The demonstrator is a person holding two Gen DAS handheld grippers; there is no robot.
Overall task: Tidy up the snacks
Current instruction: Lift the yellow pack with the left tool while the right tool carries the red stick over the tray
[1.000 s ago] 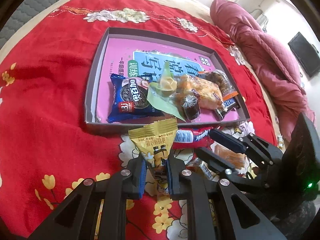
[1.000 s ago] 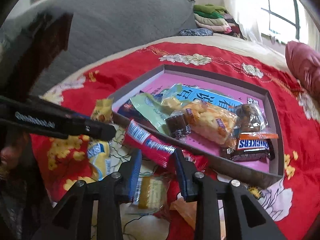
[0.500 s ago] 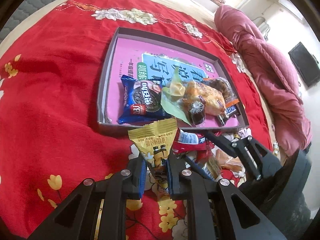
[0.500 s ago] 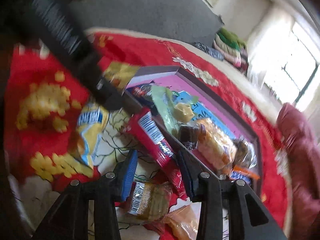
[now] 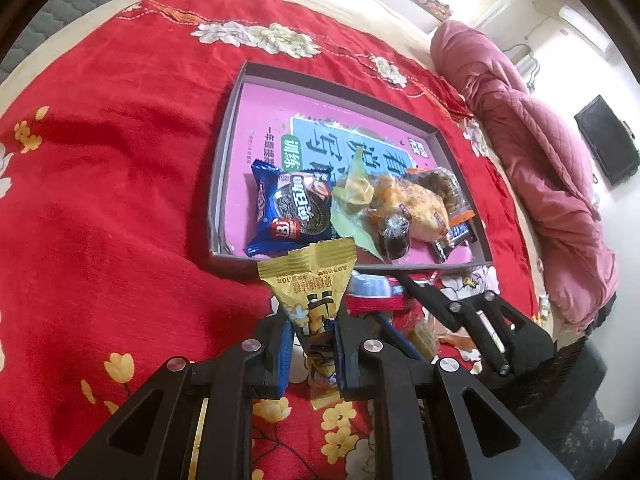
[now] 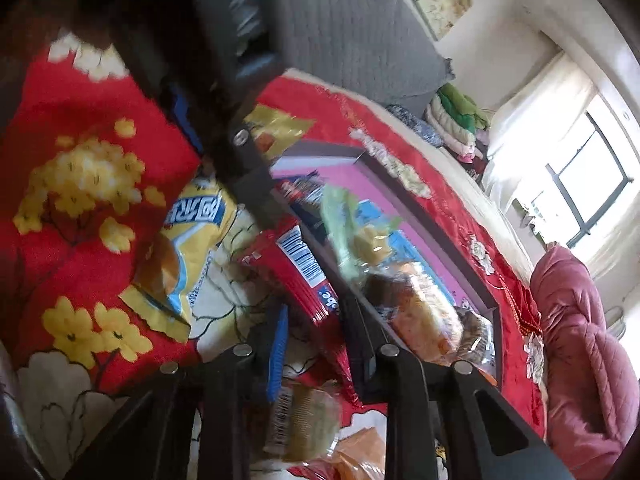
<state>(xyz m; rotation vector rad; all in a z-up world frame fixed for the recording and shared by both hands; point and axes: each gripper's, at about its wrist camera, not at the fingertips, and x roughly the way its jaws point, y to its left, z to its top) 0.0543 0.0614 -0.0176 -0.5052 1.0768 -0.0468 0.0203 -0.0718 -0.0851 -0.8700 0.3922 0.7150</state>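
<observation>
your left gripper (image 5: 310,340) is clamped tight on the yellow triangular snack packet (image 5: 310,280), holding it just short of the snack box (image 5: 218,184)'s near wall, likely ready to drop in. your right gripper (image 6: 316,328) has pinched shut on the red snack bar (image 6: 296,268) lying just outside that wall, presumably next for the box.

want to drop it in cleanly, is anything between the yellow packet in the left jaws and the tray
Only the tray's near wall, which the yellow packet must clear. Just beyond it lie the blue cookie pack and green wrapper. The bare pink floor at the tray's left is clearer.
</observation>
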